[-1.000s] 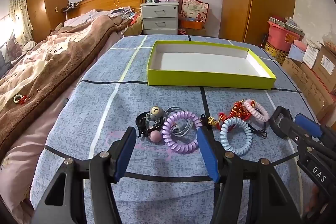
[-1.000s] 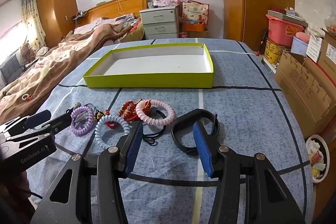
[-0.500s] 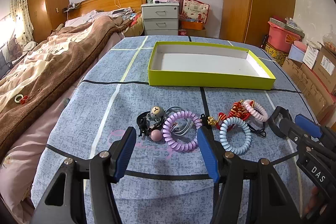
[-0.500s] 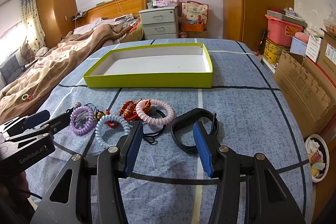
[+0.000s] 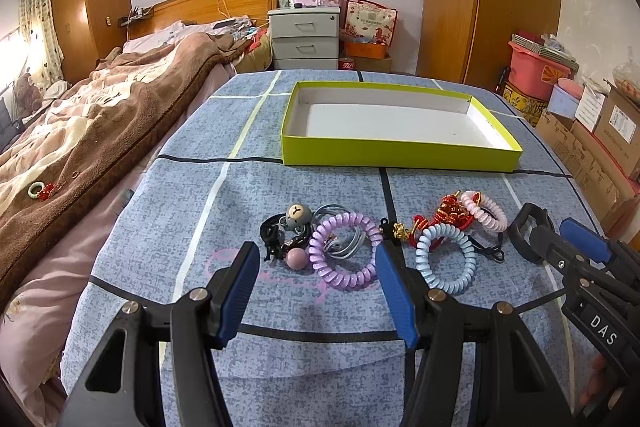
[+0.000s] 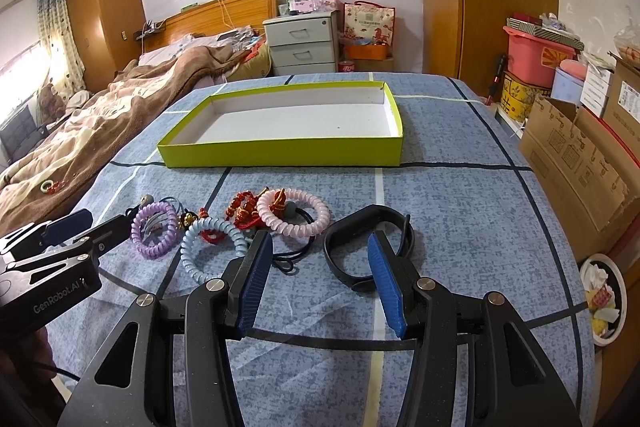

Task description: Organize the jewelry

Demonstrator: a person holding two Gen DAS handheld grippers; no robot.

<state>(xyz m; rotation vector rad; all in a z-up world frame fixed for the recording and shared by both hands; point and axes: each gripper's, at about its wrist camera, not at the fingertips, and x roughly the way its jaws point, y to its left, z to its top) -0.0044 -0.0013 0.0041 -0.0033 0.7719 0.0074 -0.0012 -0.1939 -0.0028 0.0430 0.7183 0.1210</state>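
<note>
On the far left, the bed (image 5: 92, 131) with its brown blanket runs alongside the table (image 5: 192, 211), which wears a blue checked cloth. The left tongs (image 5: 316, 289) hang over the near end of the jewelry row, blue pads well apart and nothing between them. Just beyond their tips lie a black tie with a bear charm (image 5: 298, 217), then the purple coil band (image 5: 346, 251), then the light-blue coil band (image 5: 446, 259) with red-and-gold charms (image 5: 450, 213) behind it, and the pink coil band (image 5: 484, 211). Rightmost is the black wristband (image 6: 366, 243), directly ahead of the right tongs (image 6: 320, 275), which also stand apart and hold nothing. Farther back across the table sits the yellow-green tray (image 5: 400, 157), with nothing in it.

This looks like the very start: every piece lies loose on the cloth and no pick has begun. The next move probably calls for one pair of tongs to drop over a single band, close on its rim without snagging the tangled neighbours, and carry it to the tray.
</note>
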